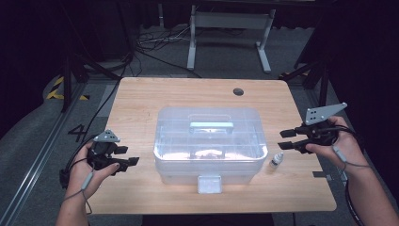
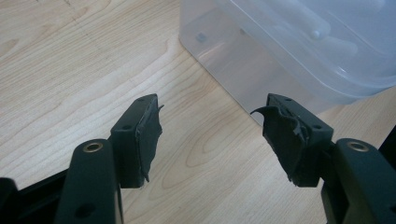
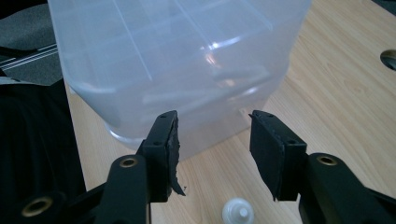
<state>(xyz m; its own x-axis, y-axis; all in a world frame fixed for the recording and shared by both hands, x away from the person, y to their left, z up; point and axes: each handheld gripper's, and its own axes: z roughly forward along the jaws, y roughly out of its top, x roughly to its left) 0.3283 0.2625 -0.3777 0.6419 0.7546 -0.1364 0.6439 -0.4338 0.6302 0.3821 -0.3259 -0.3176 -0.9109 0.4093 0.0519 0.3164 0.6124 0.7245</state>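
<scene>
A clear plastic storage box with a closed lid, a top handle and a front latch stands in the middle of the wooden table. Its side wall faces the left gripper view, and its other side faces the right gripper view. A small white dropper bottle stands just right of the box; its cap shows below my right jaws. My left gripper hovers open left of the box, holding nothing. My right gripper is open right of the box, above the bottle, also holding nothing.
A round cable hole sits in the table's far right part. Beyond the table's far edge stand a white desk frame and loose floor cables. Bare wood lies on both sides of the box.
</scene>
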